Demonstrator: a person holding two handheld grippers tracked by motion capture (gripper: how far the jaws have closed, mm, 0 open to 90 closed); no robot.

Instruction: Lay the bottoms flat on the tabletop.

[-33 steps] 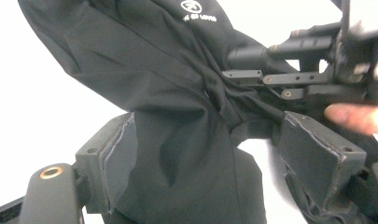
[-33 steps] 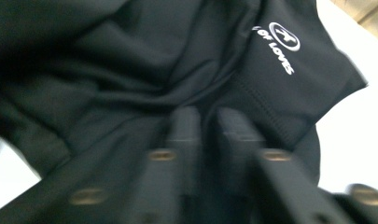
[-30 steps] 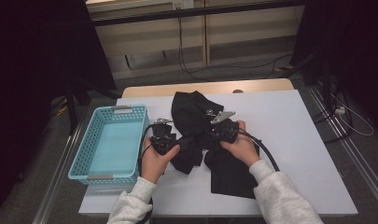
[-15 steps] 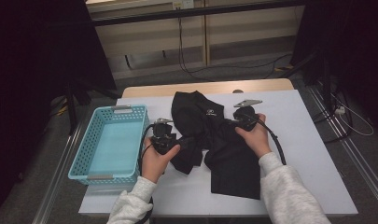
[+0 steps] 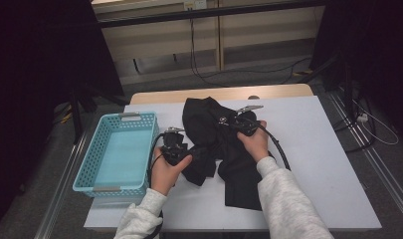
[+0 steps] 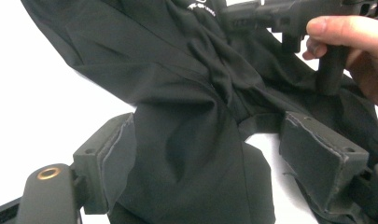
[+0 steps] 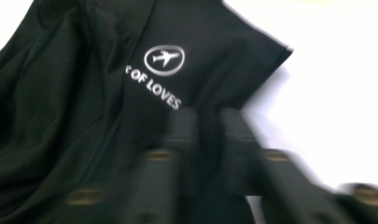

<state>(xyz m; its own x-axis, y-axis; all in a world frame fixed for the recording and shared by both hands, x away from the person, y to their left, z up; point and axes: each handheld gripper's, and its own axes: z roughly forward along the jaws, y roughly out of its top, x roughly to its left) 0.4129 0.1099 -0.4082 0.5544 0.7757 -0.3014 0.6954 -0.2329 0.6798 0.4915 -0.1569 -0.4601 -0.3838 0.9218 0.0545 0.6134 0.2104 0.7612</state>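
1. On the white table [image 5: 313, 164] a black garment [image 5: 209, 124] lies crumpled at the middle, just right of a light blue basket [image 5: 97, 169] that stands at the table's left edge
2. From the bottom of the high view two forearms in pale grey sleeves [image 5: 288, 199] come in, each hand holding a gripper against the cloth
3. The left gripper [image 5: 191, 154] sits at the garment's lower left part; in the left gripper view its two padded jaws stand wide apart with a thick fold of the black cloth [image 6: 186, 154] between them. The left pad touches the fold, while the right pad has a strip of white table showing beside it, so the jaws are spread and not pinching
4. The right gripper [image 5: 229, 123] rests at the garment's upper right part, near a small white print [image 5: 222, 120] on the cloth
5. In the right gripper view, which is blurred, the two dark jaws have just been closing and stand nearly together with a ridge of the cloth [image 7: 205, 126] caught between them, so they pinch the garment
6. Just above that pinch the print reads as an oval with an aeroplane [image 7: 164, 59] and the letters "OF LOVES" [image 7: 154, 89]
7. The right hand [image 6: 350, 46] and its gripper also show at the top right of the left gripper view, over the cloth
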